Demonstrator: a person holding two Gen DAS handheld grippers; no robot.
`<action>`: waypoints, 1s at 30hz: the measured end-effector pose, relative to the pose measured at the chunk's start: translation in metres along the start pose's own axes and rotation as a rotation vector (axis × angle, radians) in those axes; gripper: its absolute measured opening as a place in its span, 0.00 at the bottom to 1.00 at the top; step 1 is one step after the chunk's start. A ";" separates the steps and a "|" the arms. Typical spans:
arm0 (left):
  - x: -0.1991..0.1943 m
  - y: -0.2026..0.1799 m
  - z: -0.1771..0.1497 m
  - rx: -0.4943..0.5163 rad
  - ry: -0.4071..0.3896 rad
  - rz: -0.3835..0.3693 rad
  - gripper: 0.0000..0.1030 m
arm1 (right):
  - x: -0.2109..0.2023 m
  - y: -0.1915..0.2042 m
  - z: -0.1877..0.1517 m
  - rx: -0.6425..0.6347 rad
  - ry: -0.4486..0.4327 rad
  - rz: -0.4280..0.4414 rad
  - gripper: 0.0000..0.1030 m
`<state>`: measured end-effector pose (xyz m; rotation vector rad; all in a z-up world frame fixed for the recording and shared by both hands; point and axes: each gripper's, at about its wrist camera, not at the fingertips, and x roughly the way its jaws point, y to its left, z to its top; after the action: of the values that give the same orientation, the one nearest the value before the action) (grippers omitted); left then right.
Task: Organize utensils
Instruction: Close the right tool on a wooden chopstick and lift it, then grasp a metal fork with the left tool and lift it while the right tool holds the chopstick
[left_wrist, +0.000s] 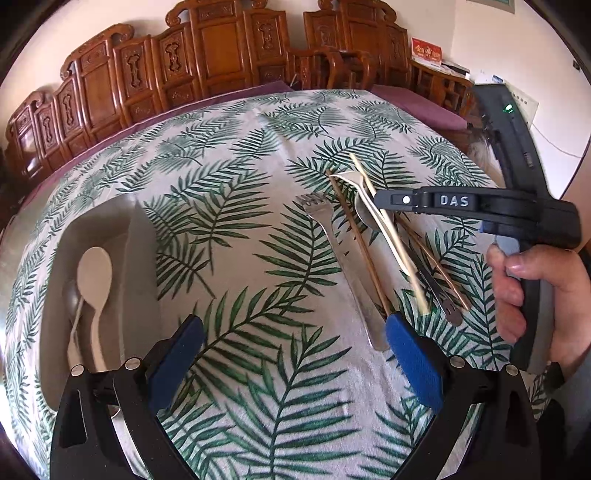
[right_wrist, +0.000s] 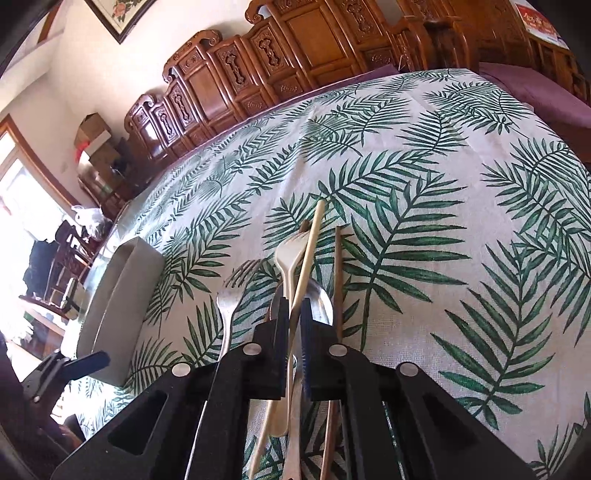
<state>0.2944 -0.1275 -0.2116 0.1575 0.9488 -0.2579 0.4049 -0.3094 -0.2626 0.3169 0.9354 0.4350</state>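
My right gripper is shut on a pale chopstick, lifted at an angle over the utensil pile; it also shows in the left wrist view with the chopstick. Under it lie a white plastic fork, a metal spoon, a metal fork and brown chopsticks. My left gripper is open and empty above the cloth. A grey organizer tray at the left holds a white spoon.
The table wears a palm-leaf cloth. Carved wooden chairs line the far edge. The tray also shows at the left in the right wrist view.
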 end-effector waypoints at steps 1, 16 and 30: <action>0.004 -0.001 0.001 0.002 0.003 -0.001 0.92 | 0.000 0.000 0.000 -0.001 -0.001 -0.004 0.06; 0.037 0.001 0.023 -0.025 0.030 0.013 0.92 | 0.005 0.002 -0.001 -0.041 0.025 -0.062 0.06; 0.084 -0.015 0.057 -0.021 0.087 -0.002 0.52 | -0.024 -0.015 0.009 0.009 -0.051 -0.055 0.06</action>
<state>0.3810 -0.1679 -0.2476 0.1497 1.0373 -0.2443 0.4034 -0.3347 -0.2469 0.3084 0.8943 0.3703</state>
